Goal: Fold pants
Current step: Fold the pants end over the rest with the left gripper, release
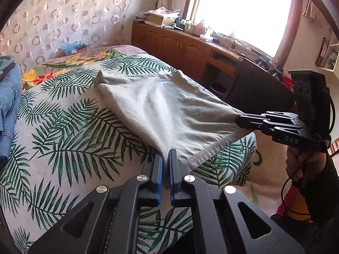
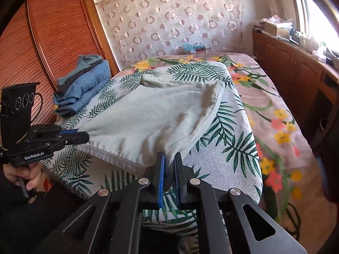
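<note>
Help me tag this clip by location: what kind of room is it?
Most likely a home bedroom: a bed under leaf and flower covers, a louvred wooden wardrobe beside it, and folded jeans stacked on the bed.

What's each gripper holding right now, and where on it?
Both hold the grey pants: the left gripper and the right gripper are each shut on one near corner of the hemmed edge.
</note>
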`<state>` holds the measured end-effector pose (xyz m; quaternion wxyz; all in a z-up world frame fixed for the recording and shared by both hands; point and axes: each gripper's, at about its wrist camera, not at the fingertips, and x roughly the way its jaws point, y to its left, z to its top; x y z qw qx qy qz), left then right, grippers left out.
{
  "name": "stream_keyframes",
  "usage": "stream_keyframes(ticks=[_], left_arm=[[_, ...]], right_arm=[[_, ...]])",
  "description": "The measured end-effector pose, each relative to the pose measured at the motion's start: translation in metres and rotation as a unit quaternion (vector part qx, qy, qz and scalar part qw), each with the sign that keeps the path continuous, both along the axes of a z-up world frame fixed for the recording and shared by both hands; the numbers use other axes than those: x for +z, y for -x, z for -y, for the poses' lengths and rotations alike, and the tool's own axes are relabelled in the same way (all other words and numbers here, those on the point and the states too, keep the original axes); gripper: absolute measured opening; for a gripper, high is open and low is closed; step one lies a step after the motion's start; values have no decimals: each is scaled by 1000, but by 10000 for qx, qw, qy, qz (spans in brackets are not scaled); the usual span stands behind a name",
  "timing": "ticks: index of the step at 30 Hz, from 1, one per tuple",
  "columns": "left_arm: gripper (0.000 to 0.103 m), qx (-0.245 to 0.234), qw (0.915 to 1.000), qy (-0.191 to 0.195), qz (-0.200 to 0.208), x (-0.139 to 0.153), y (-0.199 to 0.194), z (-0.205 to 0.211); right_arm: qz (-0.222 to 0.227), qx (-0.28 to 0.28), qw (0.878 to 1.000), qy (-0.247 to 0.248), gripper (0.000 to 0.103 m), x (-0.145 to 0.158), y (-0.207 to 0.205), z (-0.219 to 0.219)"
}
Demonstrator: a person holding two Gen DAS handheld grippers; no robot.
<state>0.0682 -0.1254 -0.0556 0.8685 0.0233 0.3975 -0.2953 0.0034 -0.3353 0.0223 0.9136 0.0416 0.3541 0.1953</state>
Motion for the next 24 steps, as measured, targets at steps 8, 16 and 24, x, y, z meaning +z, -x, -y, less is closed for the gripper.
stream_keyframes(ticks=[8,16,24], left_arm=[[6,-46,9997,137,198,19,15,-3],[6,-74,9989,103,446,34,6,4],[6,126,9991,-70,392,27,-41,11]], right_arm=[[196,59,9998,-18,8,13,15,7],[380,4,9992,-127,8,9,6,16],[491,-226,9985,-97,8,-1,-33,15]])
